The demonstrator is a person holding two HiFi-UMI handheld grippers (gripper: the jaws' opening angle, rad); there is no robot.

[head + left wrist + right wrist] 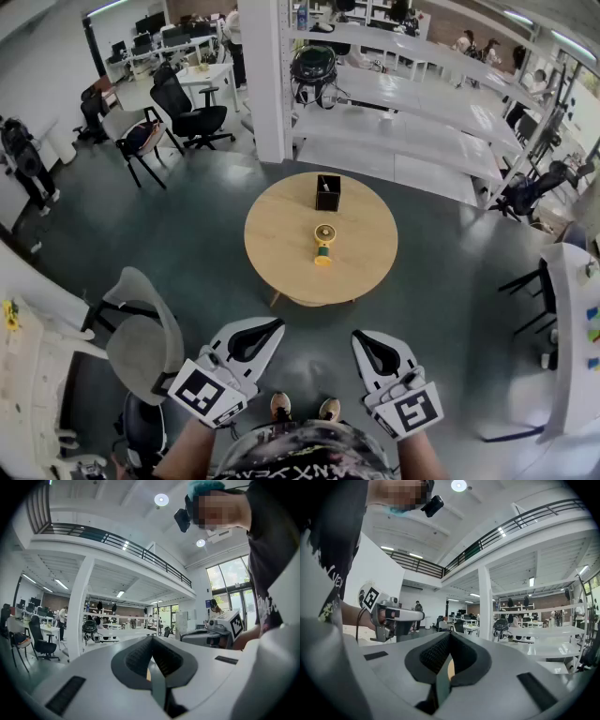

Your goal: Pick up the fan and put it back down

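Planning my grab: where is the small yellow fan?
Head view: the small yellow fan sits centrally on the round wooden table, just this side of the black box.

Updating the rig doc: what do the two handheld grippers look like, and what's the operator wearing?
Both match: the left gripper and right gripper have white, rounded shells that taper forward, black ribbed pads inside the tongs, and a cube with black-and-white square markers at the rear. The operator wears a dark T-shirt with light print.
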